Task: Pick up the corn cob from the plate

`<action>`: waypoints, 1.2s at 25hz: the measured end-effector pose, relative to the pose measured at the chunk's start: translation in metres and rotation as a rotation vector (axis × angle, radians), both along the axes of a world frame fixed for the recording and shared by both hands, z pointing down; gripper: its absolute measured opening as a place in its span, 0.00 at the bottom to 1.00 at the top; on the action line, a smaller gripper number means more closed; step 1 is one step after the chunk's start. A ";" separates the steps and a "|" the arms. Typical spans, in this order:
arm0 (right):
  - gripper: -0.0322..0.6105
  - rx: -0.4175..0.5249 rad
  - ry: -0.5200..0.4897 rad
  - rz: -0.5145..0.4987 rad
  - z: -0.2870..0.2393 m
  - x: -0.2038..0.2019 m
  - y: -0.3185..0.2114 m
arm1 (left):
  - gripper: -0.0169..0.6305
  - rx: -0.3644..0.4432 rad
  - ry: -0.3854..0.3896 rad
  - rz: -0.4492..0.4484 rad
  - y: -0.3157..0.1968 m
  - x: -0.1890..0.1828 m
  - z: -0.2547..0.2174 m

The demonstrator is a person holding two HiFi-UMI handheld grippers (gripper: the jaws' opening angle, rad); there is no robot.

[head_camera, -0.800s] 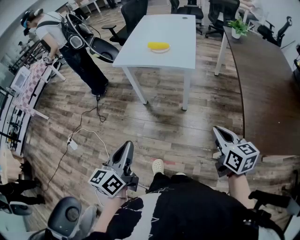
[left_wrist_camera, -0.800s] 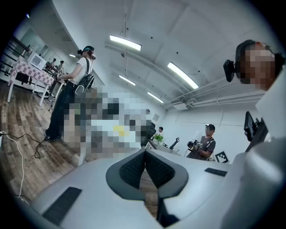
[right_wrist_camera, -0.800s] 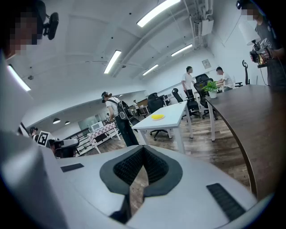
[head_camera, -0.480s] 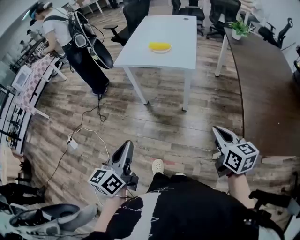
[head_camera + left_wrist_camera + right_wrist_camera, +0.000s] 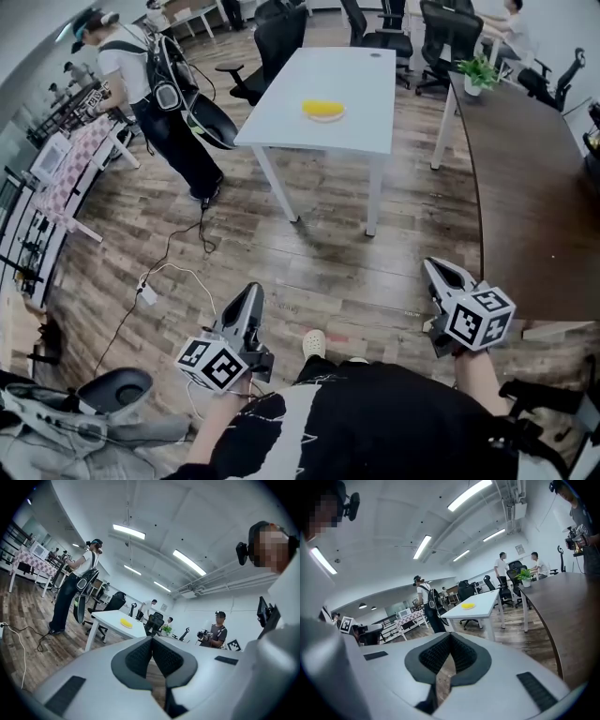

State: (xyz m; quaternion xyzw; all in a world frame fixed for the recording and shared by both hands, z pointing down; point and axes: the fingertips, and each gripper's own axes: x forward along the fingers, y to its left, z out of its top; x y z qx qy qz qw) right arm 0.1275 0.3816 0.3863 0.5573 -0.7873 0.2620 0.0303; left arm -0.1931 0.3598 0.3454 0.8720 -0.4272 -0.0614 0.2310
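Note:
A yellow corn cob (image 5: 322,108) lies on a small plate (image 5: 325,117) on a white table (image 5: 291,127) far ahead. The cob (image 5: 125,622) shows small and distant in the left gripper view, and the same cob (image 5: 468,605) in the right gripper view. My left gripper (image 5: 251,292) is low at the left, over the wooden floor, jaws shut and empty. Low at the right my right gripper (image 5: 437,268) is also shut with nothing in it. Both are far short of the table.
A person with a backpack (image 5: 159,94) stands left of the white table. A long dark curved desk (image 5: 544,178) runs along the right. Office chairs (image 5: 281,33) stand behind the table. A cable with a power strip (image 5: 147,292) lies on the floor at the left.
The table and corn sit slightly lower in the head view, and the standing person has shifted right. Both grippers keep their places and stay shut.

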 end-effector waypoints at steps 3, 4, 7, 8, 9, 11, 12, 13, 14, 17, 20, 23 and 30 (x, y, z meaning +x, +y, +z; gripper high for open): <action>0.07 0.017 -0.014 -0.001 -0.008 0.003 -0.001 | 0.05 0.021 0.003 -0.014 0.002 -0.001 -0.007; 0.07 0.023 -0.024 -0.002 -0.011 0.004 -0.001 | 0.05 0.027 0.004 -0.018 0.002 0.000 -0.009; 0.07 0.037 -0.037 -0.006 -0.014 0.005 0.001 | 0.05 0.037 0.003 -0.021 0.007 0.001 -0.009; 0.07 0.037 -0.034 -0.006 -0.013 0.006 0.002 | 0.05 0.036 0.002 -0.020 0.009 0.002 -0.007; 0.08 0.034 -0.031 -0.005 -0.012 0.007 0.003 | 0.05 0.033 0.001 -0.020 0.011 0.003 -0.006; 0.07 0.026 -0.032 -0.002 -0.010 0.008 0.005 | 0.05 0.021 -0.003 -0.023 0.014 0.002 -0.002; 0.07 0.022 -0.032 -0.002 -0.009 0.009 0.006 | 0.05 0.016 -0.004 -0.025 0.014 0.001 -0.001; 0.07 0.019 -0.031 -0.003 -0.008 0.009 0.006 | 0.05 0.013 -0.005 -0.026 0.013 0.000 0.000; 0.07 0.017 -0.031 -0.001 -0.006 0.009 0.005 | 0.05 0.012 -0.006 -0.027 0.012 0.000 0.001; 0.07 0.007 -0.040 0.009 -0.003 0.009 0.002 | 0.05 0.009 -0.008 -0.014 0.003 0.004 0.001; 0.07 -0.007 -0.039 0.013 0.002 0.008 -0.001 | 0.05 0.005 -0.019 0.016 -0.006 0.011 0.004; 0.07 -0.020 -0.034 0.012 0.008 0.004 -0.007 | 0.05 -0.007 -0.017 0.031 -0.018 0.013 0.011; 0.07 -0.067 -0.024 0.041 0.026 0.006 -0.042 | 0.05 -0.031 0.007 0.052 -0.066 0.015 0.028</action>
